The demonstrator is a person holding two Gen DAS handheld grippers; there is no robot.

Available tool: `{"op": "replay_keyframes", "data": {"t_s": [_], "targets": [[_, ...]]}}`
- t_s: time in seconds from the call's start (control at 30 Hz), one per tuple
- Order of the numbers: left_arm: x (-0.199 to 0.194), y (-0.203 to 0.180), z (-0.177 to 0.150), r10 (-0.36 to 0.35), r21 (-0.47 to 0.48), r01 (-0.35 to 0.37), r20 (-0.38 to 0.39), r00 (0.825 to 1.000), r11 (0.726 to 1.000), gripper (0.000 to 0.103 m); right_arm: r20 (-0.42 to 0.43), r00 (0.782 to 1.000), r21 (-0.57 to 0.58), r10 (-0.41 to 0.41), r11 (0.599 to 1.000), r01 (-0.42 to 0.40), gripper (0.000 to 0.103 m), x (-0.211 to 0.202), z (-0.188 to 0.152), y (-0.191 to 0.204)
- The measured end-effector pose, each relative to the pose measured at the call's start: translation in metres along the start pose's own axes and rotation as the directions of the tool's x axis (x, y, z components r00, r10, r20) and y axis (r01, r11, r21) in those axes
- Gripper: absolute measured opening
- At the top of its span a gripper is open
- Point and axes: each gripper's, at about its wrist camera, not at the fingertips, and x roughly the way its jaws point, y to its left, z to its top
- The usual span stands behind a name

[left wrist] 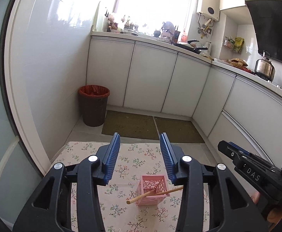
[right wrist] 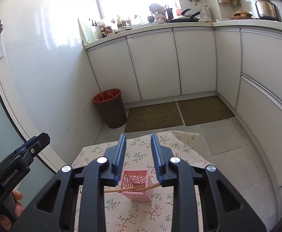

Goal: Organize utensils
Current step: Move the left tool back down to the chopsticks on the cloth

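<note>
Surroundings: a brown waste bin [left wrist: 93,105] with a red liner stands at centre left against the white wall, beside two olive floor mats [left wrist: 129,124] laid before a run of white cabinets [left wrist: 150,77]; the worktop above carries pans and a steel kettle [left wrist: 264,67] (upper right of the left-wrist view). A small table with a floral cloth [left wrist: 82,150] fills the lower centre of both views.

Task objects: a pink lattice basket [left wrist: 152,190] stands upright on the cloth, low in the frame. Two wooden chopsticks [left wrist: 141,197] lie slanted across it, their ends inside the basket and their shafts leaning over its rim.

Tools: the left gripper [left wrist: 139,154] has its blue pads apart at a moderate gap, with nothing between them. The right gripper [right wrist: 138,152] stands narrower, likewise empty; one chopstick end appears just under its right pad (contact cannot be judged). Each gripper also shows at the edge of the other's view.
</note>
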Motion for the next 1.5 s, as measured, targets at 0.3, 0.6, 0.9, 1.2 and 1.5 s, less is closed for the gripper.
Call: {"op": "replay_keyframes", "data": {"t_s": [0.3,0.6,0.9,1.2,1.5], "targets": [[-0.026,0.001,-0.013,0.045,-0.011,-0.045,0.006,0.999,0.999,0.073,0.018,0.999,-0.014,-0.047,0.999,0.047,0.062,-0.038,-0.020,0.007],[-0.042,-0.002,-0.027,0.050,-0.011,-0.050,0.003,0.999,0.999,0.096,0.021,0.989,0.101,-0.149,0.984,0.146,0.096,-0.063,-0.042,-0.014],[-0.005,-0.034,-0.073,-0.001,0.173,0.046,-0.250,0.968,0.984,0.096,-0.153,0.976,0.248,-0.153,0.950,0.188,0.096,-0.067,-0.105,-0.072],[0.079,-0.086,-0.167,-0.020,0.313,0.308,-0.671,0.741,0.898,0.096,-0.458,0.883,0.489,-0.101,0.801,0.345,0.096,-0.062,-0.213,-0.169],[0.148,-0.112,-0.232,0.092,0.357,0.377,-0.819,0.567,0.855,0.071,-0.513,0.858,0.555,-0.041,0.746,0.368,0.096,-0.060,-0.238,-0.192]]}}
